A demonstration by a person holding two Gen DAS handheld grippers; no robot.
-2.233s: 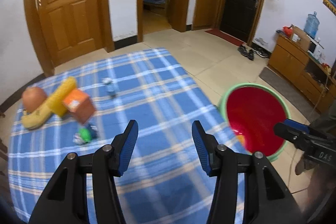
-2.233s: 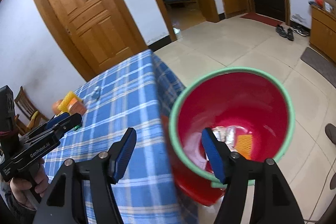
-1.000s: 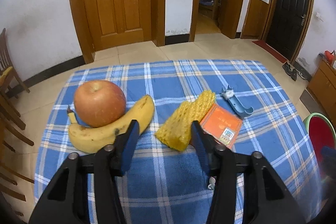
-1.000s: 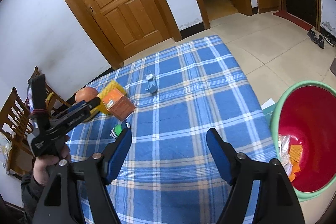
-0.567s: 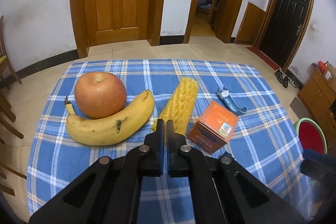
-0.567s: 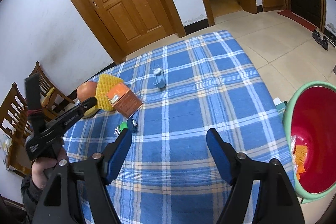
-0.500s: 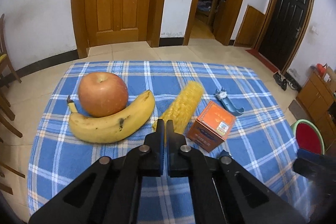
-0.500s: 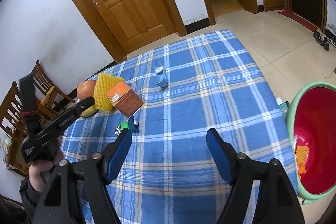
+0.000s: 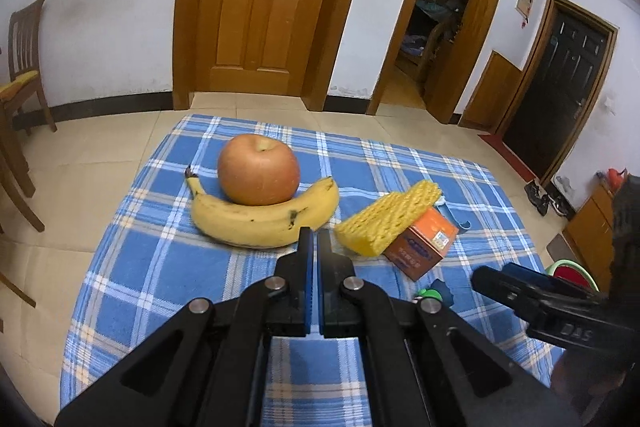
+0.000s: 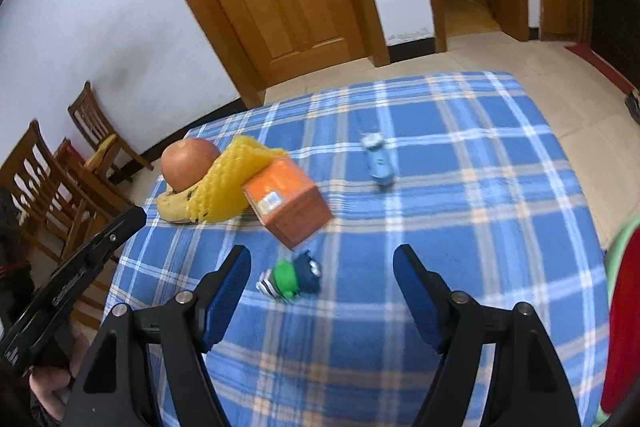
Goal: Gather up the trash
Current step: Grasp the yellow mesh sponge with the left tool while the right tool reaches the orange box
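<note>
**Trash pickup – right tool lining up on wrapper**

While the left tool (image 9: 313, 239) sits with jaws pressed together on nothing, hovering just short of the banana (image 9: 262, 217), the right tool (image 10: 322, 273) hangs spread wide over the tabletop (image 10: 480, 155), the crumpled green-and-navy wrapper (image 10: 291, 278) lying between its fingers' line, not yet touched.

Step judged: approach to next piece of trash. Next move calls for lowering and closing on the wrapper – thin, crinkly, prob. light, so a low pinch. Then carry to red bin (image 10: 624, 327), green-rimmed, at tabletop's right edge.

Other items: orange carton (image 10: 288, 197), rigid card; yellow foam net (image 10: 228, 187), soft mesh, leaning on carton; apple (image 10: 188, 163), smooth, round; small blue object (image 10: 378, 157), blurred. Cloth is blue plaid.
</note>
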